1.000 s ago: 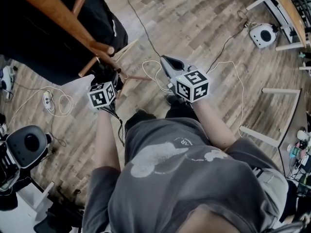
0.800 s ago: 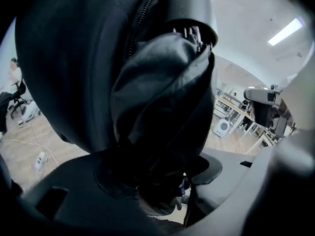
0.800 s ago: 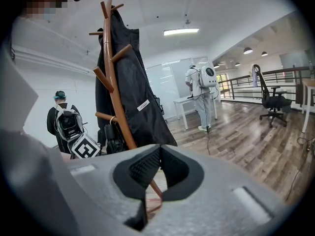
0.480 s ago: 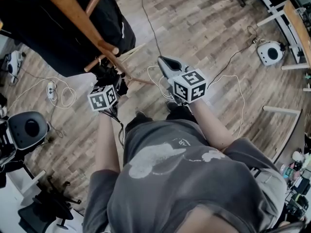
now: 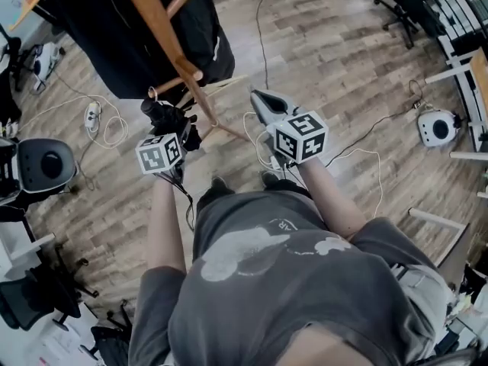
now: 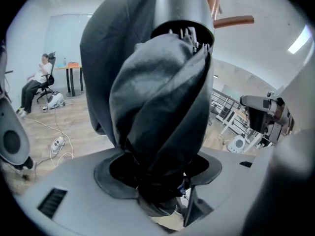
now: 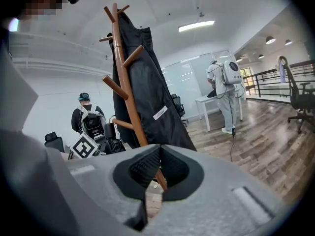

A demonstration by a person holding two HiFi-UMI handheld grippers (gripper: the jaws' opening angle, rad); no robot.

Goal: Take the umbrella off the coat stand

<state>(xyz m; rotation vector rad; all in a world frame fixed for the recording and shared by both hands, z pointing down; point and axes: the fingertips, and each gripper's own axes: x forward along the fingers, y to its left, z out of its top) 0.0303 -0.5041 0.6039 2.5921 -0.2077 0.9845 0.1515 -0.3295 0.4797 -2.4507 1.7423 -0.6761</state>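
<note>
Black umbrella (image 6: 157,97) clamped in left claw (image 6: 158,178) — right claw (image 7: 158,154) closed — coat label (image 7: 160,113) illegible.

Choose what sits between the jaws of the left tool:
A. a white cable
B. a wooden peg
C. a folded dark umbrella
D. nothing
C: in the left gripper view the left tool is closed on the folded dark umbrella, whose fabric fills the gap between its jaws.

It was an open office-like lab, with a wood-plank floor (image 5: 335,59), swivel chairs (image 5: 402,4), white desks (image 7: 209,102), trailing cables (image 5: 107,120) and a glass partition (image 7: 189,75).
</note>
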